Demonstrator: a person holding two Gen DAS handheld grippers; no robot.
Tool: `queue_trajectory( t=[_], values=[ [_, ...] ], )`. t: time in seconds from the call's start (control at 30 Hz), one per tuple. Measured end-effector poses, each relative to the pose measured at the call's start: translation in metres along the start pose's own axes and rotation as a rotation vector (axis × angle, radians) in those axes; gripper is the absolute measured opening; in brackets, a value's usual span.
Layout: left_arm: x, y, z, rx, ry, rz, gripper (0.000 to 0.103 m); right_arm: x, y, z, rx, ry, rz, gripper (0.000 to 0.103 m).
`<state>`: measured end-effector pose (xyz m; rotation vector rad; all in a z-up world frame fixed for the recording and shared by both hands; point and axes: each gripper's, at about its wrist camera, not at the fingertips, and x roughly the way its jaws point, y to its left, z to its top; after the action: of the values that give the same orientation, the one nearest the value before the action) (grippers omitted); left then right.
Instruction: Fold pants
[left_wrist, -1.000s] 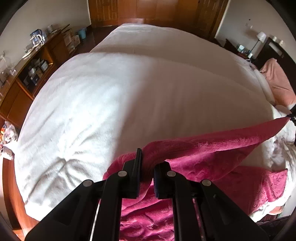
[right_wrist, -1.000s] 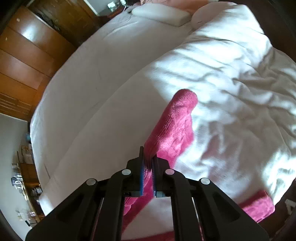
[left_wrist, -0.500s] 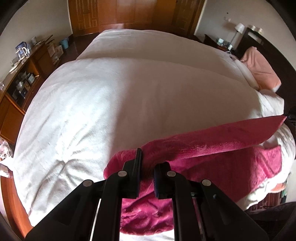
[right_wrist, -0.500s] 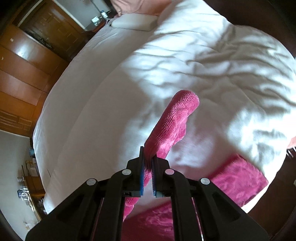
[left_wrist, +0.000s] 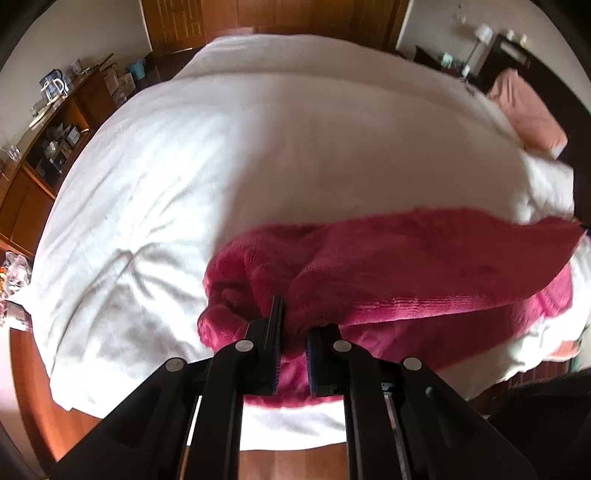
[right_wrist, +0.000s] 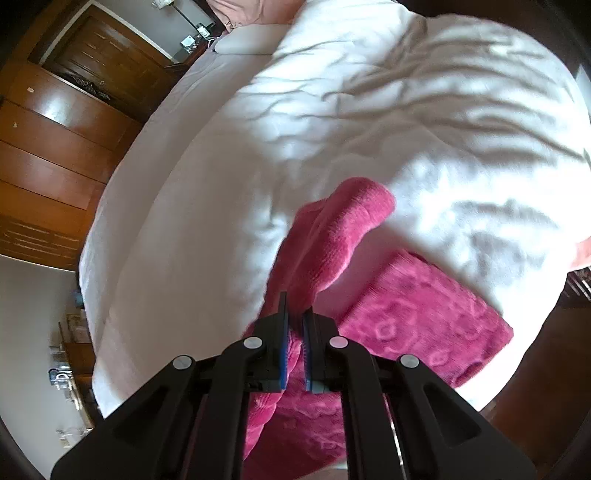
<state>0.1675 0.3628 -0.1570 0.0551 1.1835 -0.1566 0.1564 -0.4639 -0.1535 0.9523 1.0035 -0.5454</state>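
Left wrist view: the left gripper (left_wrist: 293, 325) is clenched on a bunched fold of the magenta fleece pants (left_wrist: 424, 266), which fill the gap between its black fingers (left_wrist: 271, 332). From the grip the fabric runs as a raised band toward the right edge of the picture, where its far end tapers to a point. A lower layer of the pants lies flat beneath that band, close to the near edge of the white duvet (left_wrist: 258, 147). Past the pants the duvet stretches broad and bare to the far side of the bed. Wooden floor (left_wrist: 33, 387) shows along the bed's near and left edges, a wooden shelf unit (left_wrist: 44, 147) stands off to the left, and a pink pillow (left_wrist: 528, 110) lies at the upper right.

Right wrist view: the right gripper (right_wrist: 295, 325) is clamped on an edge of the pants (right_wrist: 332, 236), and a cuffed end rises and curls forward past the fingers. A patterned part of the pants lies flat to the right, reaching nearly to the duvet's (right_wrist: 406, 110) near edge. The wrinkled duvet ahead is bare. A wooden wardrobe (right_wrist: 48, 147) lines the left side.
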Motion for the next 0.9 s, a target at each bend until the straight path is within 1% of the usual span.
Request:
queue_trajectory(
  t=[0.17,0.27,0.4,0.53,0.63,0.73,0.8,0.83,0.87,0.9],
  values=[
    [0.003,-0.014,-0.031,0.031,0.040,0.041,0.010,-0.004,-0.047,-0.025,0.007,0.012,-0.011,0.006],
    [0.007,-0.021,-0.047,0.025,0.065,0.048,0.010,-0.004,-0.067,-0.038,0.000,0.016,-0.018,0.006],
    [0.020,-0.030,-0.065,0.032,0.106,0.063,0.010,-0.006,-0.090,-0.052,-0.003,-0.001,-0.033,0.006],
    [0.048,-0.035,-0.083,0.033,0.169,0.094,0.012,0.004,-0.116,-0.063,-0.010,0.009,-0.066,0.006],
    [0.073,-0.036,-0.096,0.039,0.224,0.129,0.013,0.017,-0.126,-0.070,-0.026,0.030,-0.076,0.006],
    [0.091,-0.035,-0.106,0.037,0.271,0.165,0.013,0.030,-0.135,-0.074,-0.037,0.039,-0.067,0.006],
    [0.100,-0.034,-0.110,0.026,0.294,0.188,0.013,0.035,-0.140,-0.076,-0.038,0.039,-0.055,0.009],
    [0.101,-0.034,-0.113,0.022,0.297,0.191,0.013,0.037,-0.142,-0.075,-0.041,0.041,-0.060,0.016],
    [0.101,-0.034,-0.113,0.022,0.299,0.196,0.013,0.037,-0.145,-0.075,-0.042,0.038,-0.057,0.026],
    [0.101,-0.034,-0.113,0.022,0.299,0.200,0.013,0.034,-0.146,-0.075,-0.042,0.030,-0.043,0.031]
  ],
)
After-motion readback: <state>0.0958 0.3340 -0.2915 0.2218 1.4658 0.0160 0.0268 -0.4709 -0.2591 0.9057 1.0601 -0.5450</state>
